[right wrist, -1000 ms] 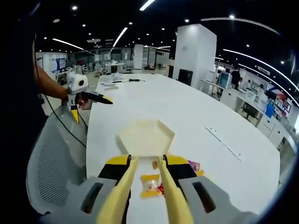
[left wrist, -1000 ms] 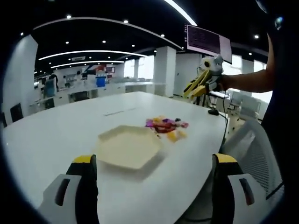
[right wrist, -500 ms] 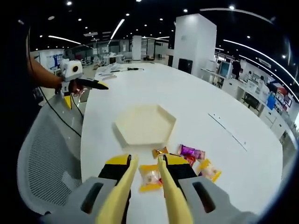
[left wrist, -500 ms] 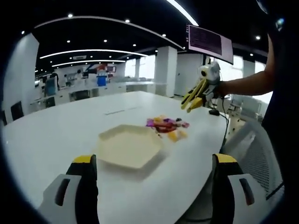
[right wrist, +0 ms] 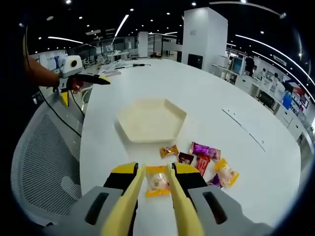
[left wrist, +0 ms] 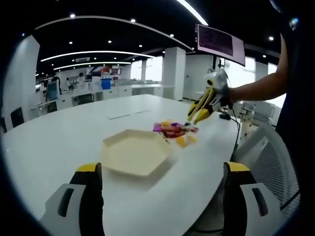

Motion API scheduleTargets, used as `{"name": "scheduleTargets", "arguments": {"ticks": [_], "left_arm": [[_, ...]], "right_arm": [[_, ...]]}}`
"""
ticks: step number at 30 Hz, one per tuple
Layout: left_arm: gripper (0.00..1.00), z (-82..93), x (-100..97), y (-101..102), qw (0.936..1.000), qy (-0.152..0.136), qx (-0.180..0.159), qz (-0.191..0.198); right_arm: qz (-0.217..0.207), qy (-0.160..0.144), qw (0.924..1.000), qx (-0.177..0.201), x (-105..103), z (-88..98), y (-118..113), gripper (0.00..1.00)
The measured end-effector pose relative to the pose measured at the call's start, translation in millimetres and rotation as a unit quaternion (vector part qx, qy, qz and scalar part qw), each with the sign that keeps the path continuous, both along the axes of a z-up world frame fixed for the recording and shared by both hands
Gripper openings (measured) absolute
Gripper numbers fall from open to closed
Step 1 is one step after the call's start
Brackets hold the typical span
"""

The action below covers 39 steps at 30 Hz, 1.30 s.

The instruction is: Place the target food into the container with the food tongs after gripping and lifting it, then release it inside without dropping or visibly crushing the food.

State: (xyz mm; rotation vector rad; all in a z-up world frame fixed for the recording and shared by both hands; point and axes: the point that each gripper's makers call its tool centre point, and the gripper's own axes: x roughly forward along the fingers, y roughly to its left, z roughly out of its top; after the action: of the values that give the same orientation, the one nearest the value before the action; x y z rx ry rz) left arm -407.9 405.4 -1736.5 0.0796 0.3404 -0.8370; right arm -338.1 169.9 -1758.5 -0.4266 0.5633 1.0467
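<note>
In the right gripper view, the right gripper (right wrist: 156, 196) rises from the bottom edge, its jaws carrying yellow tongs (right wrist: 129, 206) whose two arms are drawn close together around a yellow wrapped candy (right wrist: 157, 181) that lies on the white table (right wrist: 206, 98) — whether the tips actually press the wrapper cannot be told. Just beyond, a loose cluster of wrapped candies sits on the tabletop: an orange-brown one (right wrist: 169, 151), a dark one (right wrist: 185, 158), a red one (right wrist: 202, 164), a purple one (right wrist: 205, 150) and a second yellow one (right wrist: 226, 172). Farther on is the hexagonal cream tray (right wrist: 151, 120), with nothing in it. At the far left edge of the table, the left gripper (right wrist: 98, 80) is held by a person's hand, above a grey mesh chair (right wrist: 39, 162).

In the left gripper view, the left gripper (left wrist: 162, 196) shows its jaws spread wide — nothing between them. Past them lies the tray (left wrist: 134, 152), then the candy pile (left wrist: 174, 132), and above the pile the right gripper (left wrist: 199, 110) with its tongs pointing down, held by a bare arm (left wrist: 256, 88). A wall screen (left wrist: 220, 44) hangs behind.
</note>
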Motion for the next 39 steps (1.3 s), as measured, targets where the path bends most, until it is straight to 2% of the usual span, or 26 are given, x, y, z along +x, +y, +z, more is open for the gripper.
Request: {"name": "scheduleTargets", "arguments": {"ticks": [16,31,35,39], "left_arm": [[0.99,-2.8,-0.1,0.7,1.0000,0.004,0.003,0.001],[0.99,-3.7,1.3,2.7,0.9999,0.007,0.005,0.007],[0.99,-3.8,1.6,2.9,0.9999,0.007,0.005,0.008],[0.98,-3.7,2.2,3.7,0.9999,0.008,0.004,0.009]], "right_arm": [[0.000,0.021,0.9995,-0.025,8.8,-36.4,-1.4,0.27],[0.011,0.047,0.9979,-0.042,13.1,-58.6,0.8,0.28],[0.014,0.063,0.9969,-0.047,11.3,-65.2,1.0,0.28],[0.019,0.064,0.9962,-0.055,8.7,-71.2,3.4,0.29]]}}
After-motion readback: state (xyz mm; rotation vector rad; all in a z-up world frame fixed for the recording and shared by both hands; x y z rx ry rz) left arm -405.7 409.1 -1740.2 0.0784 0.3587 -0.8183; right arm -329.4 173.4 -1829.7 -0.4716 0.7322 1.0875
